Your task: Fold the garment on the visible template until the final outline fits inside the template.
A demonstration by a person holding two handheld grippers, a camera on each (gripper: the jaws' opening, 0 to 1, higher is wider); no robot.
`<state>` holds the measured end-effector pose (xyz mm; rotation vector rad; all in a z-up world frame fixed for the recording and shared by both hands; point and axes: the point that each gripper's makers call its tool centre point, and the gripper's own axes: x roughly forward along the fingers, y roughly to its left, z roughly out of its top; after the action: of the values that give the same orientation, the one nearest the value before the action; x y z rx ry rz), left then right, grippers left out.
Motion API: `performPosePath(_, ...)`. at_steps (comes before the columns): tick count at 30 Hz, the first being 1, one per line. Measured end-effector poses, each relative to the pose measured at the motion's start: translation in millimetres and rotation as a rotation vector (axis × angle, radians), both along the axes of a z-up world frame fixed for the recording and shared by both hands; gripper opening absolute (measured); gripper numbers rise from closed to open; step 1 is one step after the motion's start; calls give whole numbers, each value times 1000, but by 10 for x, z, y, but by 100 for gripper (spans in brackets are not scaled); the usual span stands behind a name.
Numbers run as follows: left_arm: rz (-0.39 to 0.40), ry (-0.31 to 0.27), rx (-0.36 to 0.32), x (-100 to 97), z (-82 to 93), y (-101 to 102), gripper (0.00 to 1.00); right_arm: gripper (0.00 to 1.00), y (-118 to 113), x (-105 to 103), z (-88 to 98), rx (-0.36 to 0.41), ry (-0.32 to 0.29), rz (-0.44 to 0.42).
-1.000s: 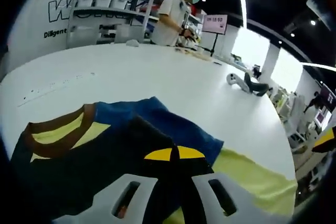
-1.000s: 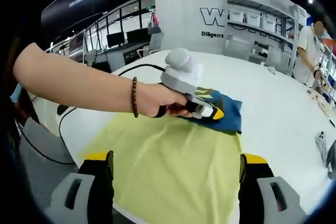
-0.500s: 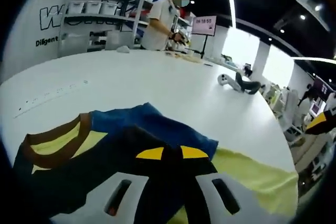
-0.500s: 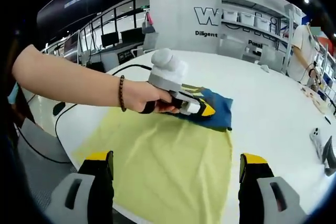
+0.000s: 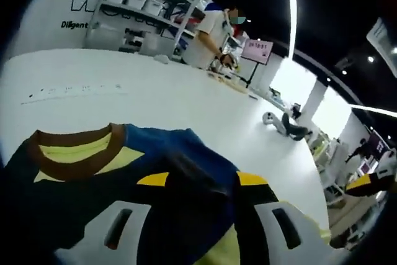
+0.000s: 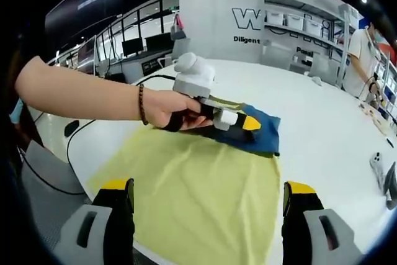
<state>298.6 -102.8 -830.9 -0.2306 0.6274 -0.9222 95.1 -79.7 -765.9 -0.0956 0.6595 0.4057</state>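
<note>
Two grippers: both over one white surface, one at the garment, one held back from it.
Garment: dark blue with a brown collar, lying on the far end of the yellow template.
Left gripper: yellow-tipped jaws apart with a raised fold of blue cloth between them; whether they pinch it cannot be told.
Left gripper, seen from the right gripper view: held in a hand with a beaded bracelet, tips on the garment.
Right gripper: jaws spread wide above the near template edge, holding nothing.
Background: a person stands at shelves beyond the surface.
</note>
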Motion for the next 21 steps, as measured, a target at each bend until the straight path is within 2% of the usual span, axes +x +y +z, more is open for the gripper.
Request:
performPosePath(3, 8, 12, 26, -2, -75, -8, 31, 99, 0, 2, -2, 1, 0, -1)
performPosePath(5, 16, 33, 18, 9, -108, -24, 22, 99, 0, 1, -2, 2, 1, -2)
performPosePath(6, 22, 47, 9, 13, -114, -31, 16, 99, 0, 1, 0, 2, 0, -3)
performPosePath(7, 25, 57, 4, 23, -125, -42, 5, 99, -2, -1, -2, 2, 1, -3)
performPosePath(8, 25, 81, 0, 16, -144, -53, 0, 99, -5, -3, -5, 1, 2, -3)
performPosePath(9, 24, 89, 20, 10, -192, -33, 1, 99, -9, -7, -11, 1, 4, -4)
performPosePath(11, 19, 99, 14, 10, -198, -54, 0, 99, -22, -10, -18, 1, 6, -8)
performPosePath(13, 15, 60, 6, 32, -152, -64, 0, 99, -27, -18, -20, 1, 8, -11)
performPosePath(21, -12, 30, -4, 17, -59, -188, 0, 99, -17, -21, -37, -4, 16, -7)
